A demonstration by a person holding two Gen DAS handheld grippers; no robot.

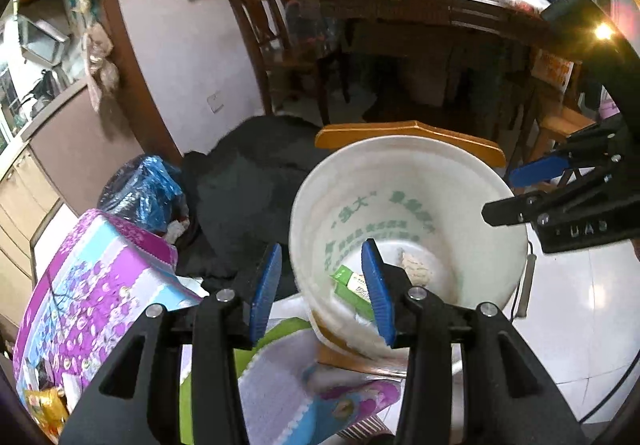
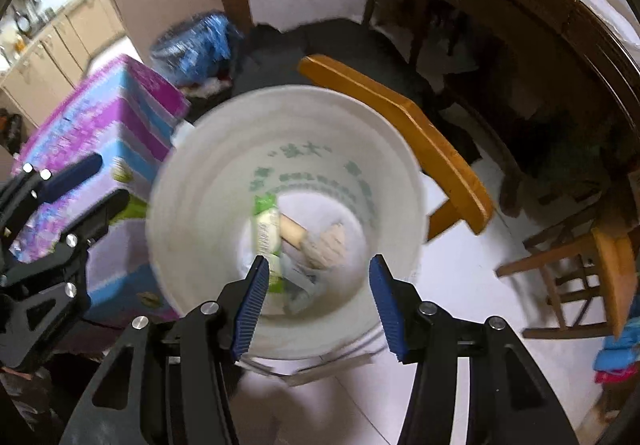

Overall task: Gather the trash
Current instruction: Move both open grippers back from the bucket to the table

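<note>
Below, white bucket [image 2: 200, 181] with trash [image 2: 268, 237], seemingly wrappers, both grippers parted, empty.

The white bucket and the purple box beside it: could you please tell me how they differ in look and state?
The white bucket is round and plain with green lettering; the purple box is square-edged, patterned in purple and light blue. The bucket stands open, with a green packet and other scraps inside; the box's contents cannot be seen. Both sit side by side, close to the wooden chair.

purple patterned box [image 2: 100, 133], orange wooden chair [image 2: 420, 133] (floor tiled white).
</note>
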